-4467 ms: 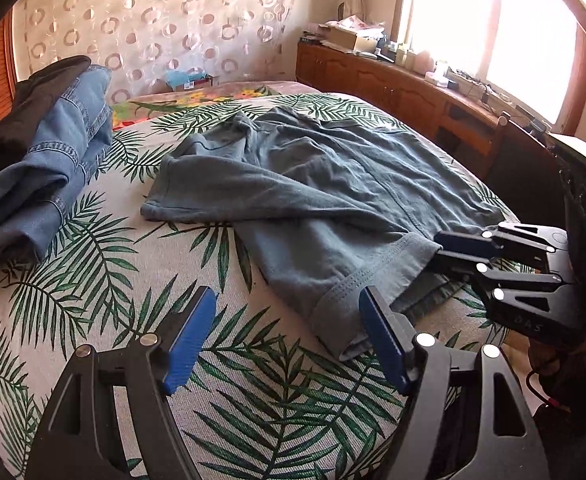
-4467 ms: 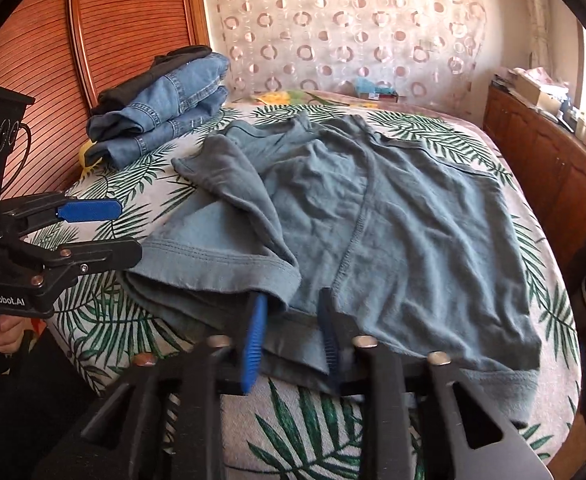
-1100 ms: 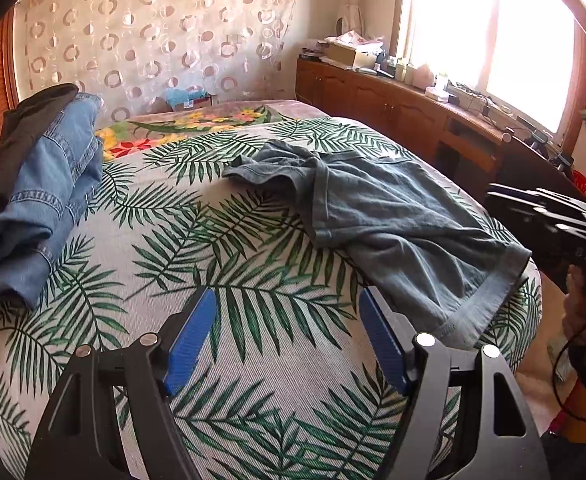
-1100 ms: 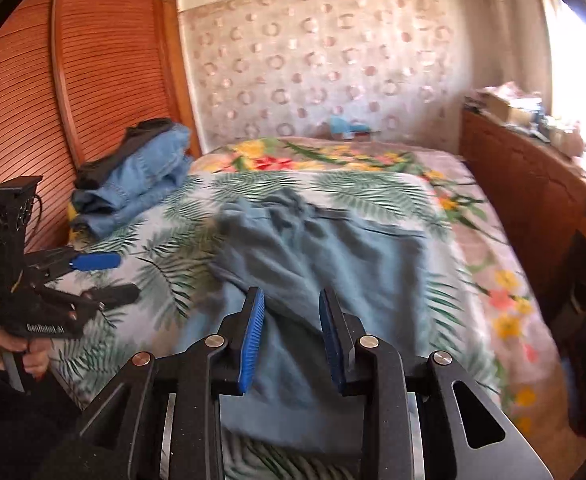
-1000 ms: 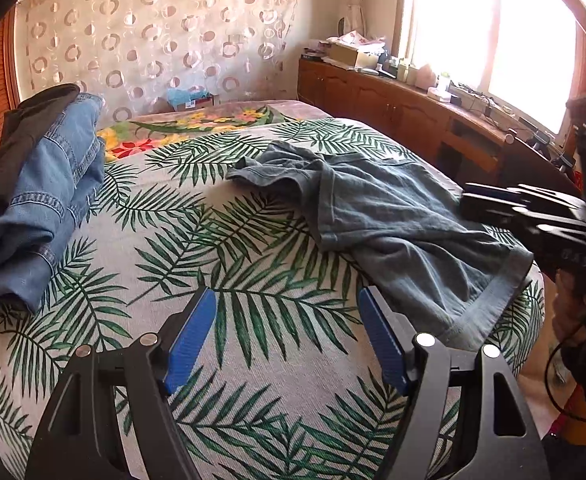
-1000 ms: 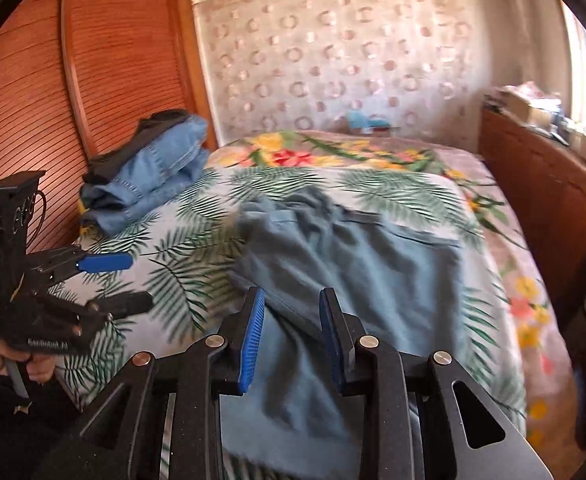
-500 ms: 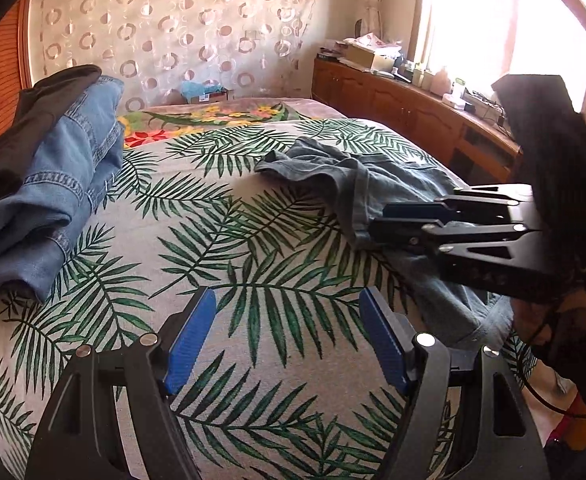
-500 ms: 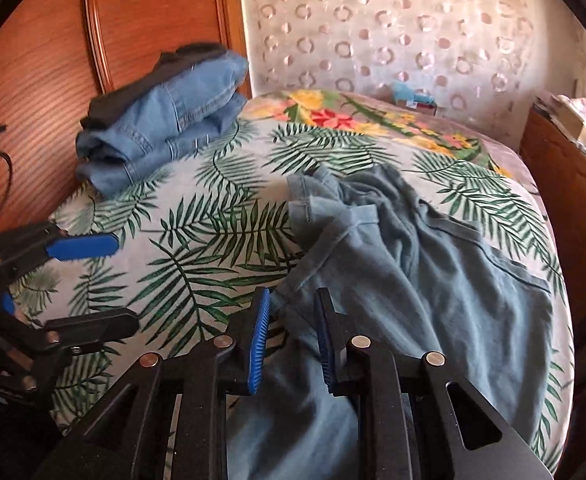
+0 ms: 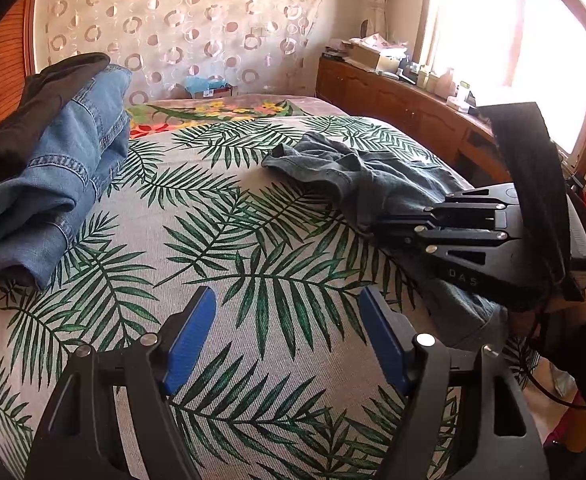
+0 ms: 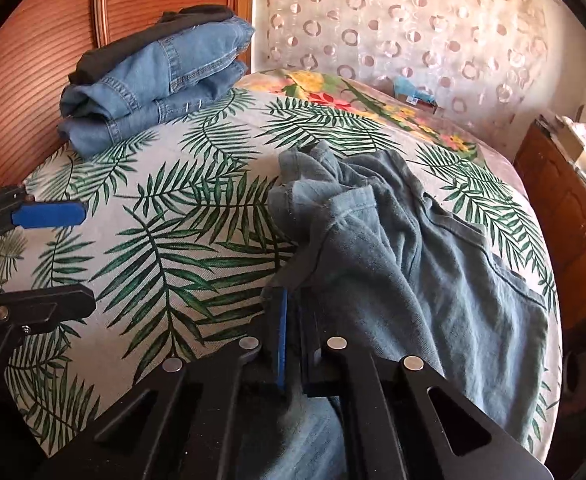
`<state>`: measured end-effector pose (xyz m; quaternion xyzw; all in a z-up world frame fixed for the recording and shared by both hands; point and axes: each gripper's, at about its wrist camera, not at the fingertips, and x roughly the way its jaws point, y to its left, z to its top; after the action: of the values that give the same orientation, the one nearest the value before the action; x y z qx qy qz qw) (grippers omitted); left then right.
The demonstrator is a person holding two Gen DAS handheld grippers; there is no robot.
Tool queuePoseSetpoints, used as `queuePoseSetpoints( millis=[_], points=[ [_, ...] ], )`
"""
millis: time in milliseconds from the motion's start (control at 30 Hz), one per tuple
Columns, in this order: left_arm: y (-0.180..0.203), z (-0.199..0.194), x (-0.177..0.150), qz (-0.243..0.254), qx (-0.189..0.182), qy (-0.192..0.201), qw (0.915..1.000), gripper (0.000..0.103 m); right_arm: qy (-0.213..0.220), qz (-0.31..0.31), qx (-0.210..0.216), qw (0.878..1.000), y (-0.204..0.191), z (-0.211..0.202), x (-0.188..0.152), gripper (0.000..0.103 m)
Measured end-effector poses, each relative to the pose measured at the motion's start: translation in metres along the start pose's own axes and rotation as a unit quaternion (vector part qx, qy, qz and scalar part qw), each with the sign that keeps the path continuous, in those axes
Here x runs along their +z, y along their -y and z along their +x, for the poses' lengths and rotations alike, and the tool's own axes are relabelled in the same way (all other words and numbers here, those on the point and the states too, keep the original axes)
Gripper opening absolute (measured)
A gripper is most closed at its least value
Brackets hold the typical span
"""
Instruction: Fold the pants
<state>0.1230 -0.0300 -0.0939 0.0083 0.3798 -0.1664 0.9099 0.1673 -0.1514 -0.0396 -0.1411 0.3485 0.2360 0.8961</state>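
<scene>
Our right claw (image 10: 291, 320) is pinched on the pants (image 10: 413, 264), at the edge we think; our left claw (image 9: 289, 336) (wide apart) must grab next.

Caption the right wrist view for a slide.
Right gripper shut on grey-blue pants bunched on the bed.

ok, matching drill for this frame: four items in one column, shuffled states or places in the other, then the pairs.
Items:
1. left gripper
2. right gripper
3. grey-blue pants
4. folded jeans

States or places:
A. stacked by the wooden headboard, under a dark garment
B. shut on cloth
C. open, over bare bedspread
D. rumpled on the window side of the bed

Pairs: 1-C, 2-B, 3-D, 4-A
</scene>
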Motion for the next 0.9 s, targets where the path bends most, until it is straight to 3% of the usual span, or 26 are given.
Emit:
queuePoseSetpoints(
  millis=[333, 633, 900],
  points=[
    [0.005, 0.001, 0.000, 0.005, -0.003, 0.000, 1.0000, 0.075, 0.081, 0.066, 0.002, 0.995, 0.032, -0.054, 0.001, 0.003],
    [0.013, 0.001, 0.001, 0.016, -0.007, -0.001, 0.9998, 0.075, 0.085, 0.087, -0.056, 0.991, 0.073, -0.071, 0.000, 0.003],
    [0.014, 0.003, 0.001, 0.016, -0.007, -0.002, 0.9998, 0.075, 0.064, 0.126, -0.119, 0.983, 0.125, -0.059, 0.001, 0.003]
  ],
)
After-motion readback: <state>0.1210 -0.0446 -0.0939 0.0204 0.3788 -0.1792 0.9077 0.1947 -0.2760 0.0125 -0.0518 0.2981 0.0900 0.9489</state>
